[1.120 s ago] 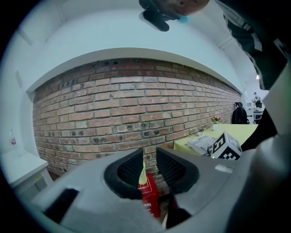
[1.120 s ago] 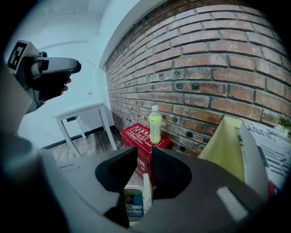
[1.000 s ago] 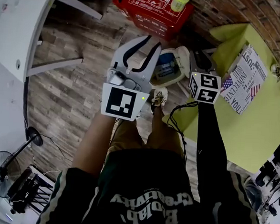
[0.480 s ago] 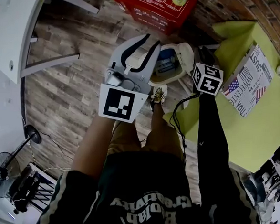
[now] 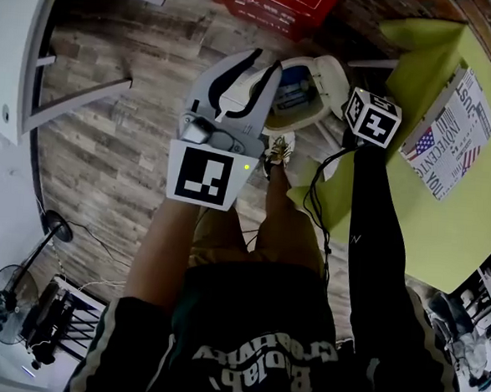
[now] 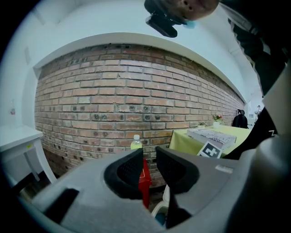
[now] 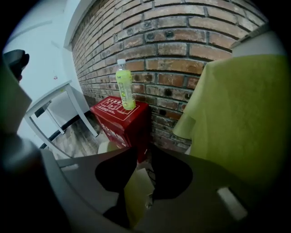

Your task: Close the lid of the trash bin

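Beyond the fingers in the head view, the trash bin [image 5: 305, 120] stands on the floor [image 5: 106, 156], lid [image 5: 331, 81] upright. Left gripper [image 6: 149, 160] fingers are apart, empty. Right gripper [image 7: 144, 157] fingers, just opening, frame the pale lid untouched; probably light hinged plastic, best pushed at its free edge.

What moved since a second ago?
Both grippers came down toward the trash bin. The right gripper got closer to the open lid, its jaws just opening wider and gripping nothing. The left gripper sank a little. The lid stays open, and the left jaws stay apart and empty.
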Demonstrator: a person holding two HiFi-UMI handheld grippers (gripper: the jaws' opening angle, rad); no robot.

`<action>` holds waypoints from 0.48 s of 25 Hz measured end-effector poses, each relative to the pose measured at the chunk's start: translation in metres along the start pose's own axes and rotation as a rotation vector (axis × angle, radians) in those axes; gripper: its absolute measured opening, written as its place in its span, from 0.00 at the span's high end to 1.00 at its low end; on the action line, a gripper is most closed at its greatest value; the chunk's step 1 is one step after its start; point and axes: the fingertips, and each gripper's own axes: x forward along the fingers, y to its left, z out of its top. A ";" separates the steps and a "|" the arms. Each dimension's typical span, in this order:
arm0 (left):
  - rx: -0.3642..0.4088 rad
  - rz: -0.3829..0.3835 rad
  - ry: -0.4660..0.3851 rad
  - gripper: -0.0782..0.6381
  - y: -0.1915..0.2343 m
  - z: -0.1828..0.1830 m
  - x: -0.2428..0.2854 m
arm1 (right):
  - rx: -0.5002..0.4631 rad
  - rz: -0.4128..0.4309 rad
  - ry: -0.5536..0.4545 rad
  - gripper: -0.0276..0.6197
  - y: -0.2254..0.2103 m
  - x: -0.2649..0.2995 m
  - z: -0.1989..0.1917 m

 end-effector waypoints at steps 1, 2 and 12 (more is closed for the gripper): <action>-0.003 0.000 0.005 0.75 0.000 -0.004 0.000 | 0.018 -0.006 0.012 0.78 -0.002 0.002 -0.004; -0.005 0.000 0.010 0.75 0.000 -0.007 0.001 | 0.039 -0.003 0.023 0.77 -0.003 0.004 -0.008; -0.009 0.014 0.013 0.75 0.001 -0.017 -0.001 | 0.025 0.075 0.033 0.74 0.016 0.006 -0.014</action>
